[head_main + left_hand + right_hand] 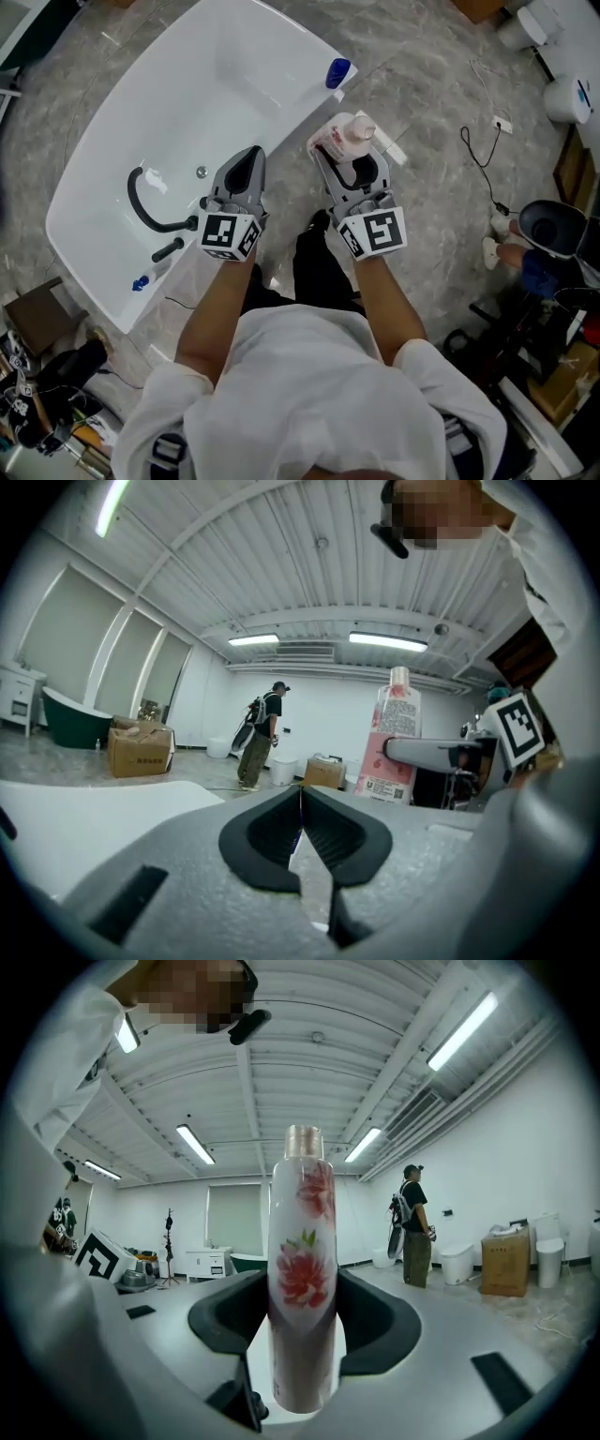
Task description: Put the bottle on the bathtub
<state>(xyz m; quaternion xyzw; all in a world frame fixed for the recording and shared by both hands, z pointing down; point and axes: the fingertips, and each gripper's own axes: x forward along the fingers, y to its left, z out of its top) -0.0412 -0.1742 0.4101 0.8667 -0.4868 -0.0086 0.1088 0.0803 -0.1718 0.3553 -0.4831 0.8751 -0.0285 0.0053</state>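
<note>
My right gripper (354,167) jaws pinch bottle (302,1279) upright beside bathtub (112,150) corner, ready for rim; left gripper (247,161) jaws pressed together, idle.

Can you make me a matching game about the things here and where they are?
Things:
1. bottle
2. left claw
3. black hose
4. blue thing

Places or states:
A. shut, holding nothing
B. on the bathtub rim
C. lying inside the bathtub
D. held in the right claw

Pairs: 1-D, 2-A, 3-C, 4-B.
</note>
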